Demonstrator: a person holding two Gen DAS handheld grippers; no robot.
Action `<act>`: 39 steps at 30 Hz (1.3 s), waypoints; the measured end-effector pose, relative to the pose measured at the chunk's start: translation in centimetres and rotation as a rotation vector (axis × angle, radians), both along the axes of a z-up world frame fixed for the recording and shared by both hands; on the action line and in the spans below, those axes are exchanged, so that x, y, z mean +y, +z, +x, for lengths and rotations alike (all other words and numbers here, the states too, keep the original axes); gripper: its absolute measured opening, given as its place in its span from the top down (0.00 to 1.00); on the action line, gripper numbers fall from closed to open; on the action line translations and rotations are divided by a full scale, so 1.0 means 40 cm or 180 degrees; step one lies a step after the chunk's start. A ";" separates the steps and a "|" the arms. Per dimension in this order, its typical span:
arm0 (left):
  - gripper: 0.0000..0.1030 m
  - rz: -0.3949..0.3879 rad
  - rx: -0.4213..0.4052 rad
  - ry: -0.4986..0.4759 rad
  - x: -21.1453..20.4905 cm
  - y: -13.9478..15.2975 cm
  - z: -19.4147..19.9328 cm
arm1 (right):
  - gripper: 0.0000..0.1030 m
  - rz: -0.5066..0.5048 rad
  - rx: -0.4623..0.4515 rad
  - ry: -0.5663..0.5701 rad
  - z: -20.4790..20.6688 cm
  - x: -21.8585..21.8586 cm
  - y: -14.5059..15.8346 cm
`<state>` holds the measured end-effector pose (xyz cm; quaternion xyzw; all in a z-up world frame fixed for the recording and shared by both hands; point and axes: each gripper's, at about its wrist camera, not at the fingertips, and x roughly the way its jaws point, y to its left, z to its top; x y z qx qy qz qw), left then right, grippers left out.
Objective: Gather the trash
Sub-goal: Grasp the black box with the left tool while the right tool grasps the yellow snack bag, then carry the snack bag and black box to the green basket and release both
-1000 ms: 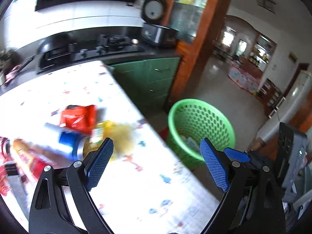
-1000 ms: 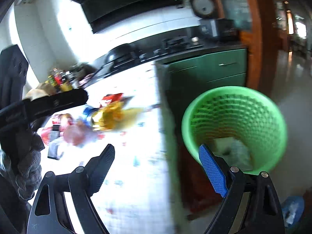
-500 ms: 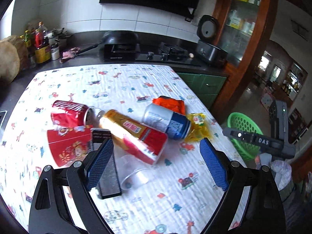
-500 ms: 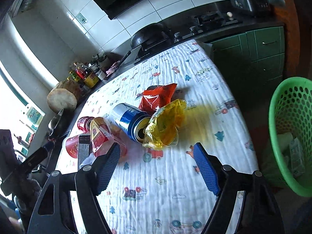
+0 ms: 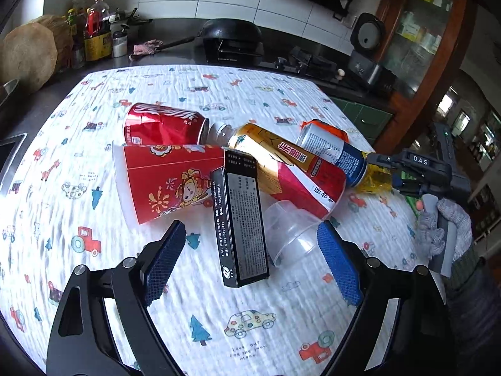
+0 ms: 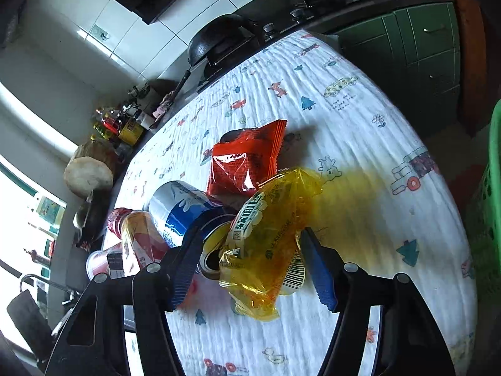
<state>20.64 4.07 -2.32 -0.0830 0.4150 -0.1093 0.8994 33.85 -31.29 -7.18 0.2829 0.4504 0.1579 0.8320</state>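
Note:
Trash lies heaped on the patterned tablecloth: a red cola can, a red paper cup, a black box, a clear plastic cup, a gold-red can and a blue-white can. My left gripper is open around the near end of the black box and the clear cup. My right gripper is open, its jaws on either side of a yellow wrapper, beside the blue-white can and a red snack packet.
A green basket stands off the table's right edge. The counter behind holds a wok, stove, rice cooker and bottles. Green cabinets stand beyond the table.
Both grippers moved from over the basket back to the table and closer to the trash. The left now straddles the black box, the right the yellow wrapper.

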 end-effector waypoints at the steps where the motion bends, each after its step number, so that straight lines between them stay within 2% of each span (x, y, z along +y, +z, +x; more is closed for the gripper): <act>1: 0.19 -0.0055 0.0038 0.0026 0.005 -0.008 0.010 | 0.42 0.0053 0.0015 0.0004 0.002 -0.002 -0.002; 5: 0.19 -0.0213 0.0155 0.0112 0.020 -0.035 0.043 | 0.46 0.0135 0.0024 0.0013 0.002 -0.004 0.000; 12: 0.29 -0.0396 0.0326 0.0193 0.030 -0.089 0.074 | 0.46 0.0138 0.0029 0.0026 -0.005 -0.002 0.001; 20: 0.57 -0.0512 0.0422 0.0150 0.022 -0.122 0.096 | 0.47 0.0182 0.0061 0.0040 -0.003 -0.011 -0.005; 22: 0.68 -0.0567 0.0440 0.0136 0.023 -0.128 0.097 | 0.47 0.0200 0.0075 0.0037 -0.001 -0.013 -0.008; 27: 0.72 -0.0603 0.0407 0.0099 0.029 -0.130 0.090 | 0.47 0.0507 0.0155 0.0073 0.000 -0.021 -0.031; 30: 0.77 -0.0612 0.0377 0.0065 0.028 -0.120 0.081 | 0.53 0.0648 0.0140 0.0067 -0.008 -0.031 -0.038; 39: 0.81 -0.0604 0.0279 0.0039 0.040 -0.083 0.039 | 0.70 0.0661 0.0093 0.0087 -0.056 -0.049 -0.030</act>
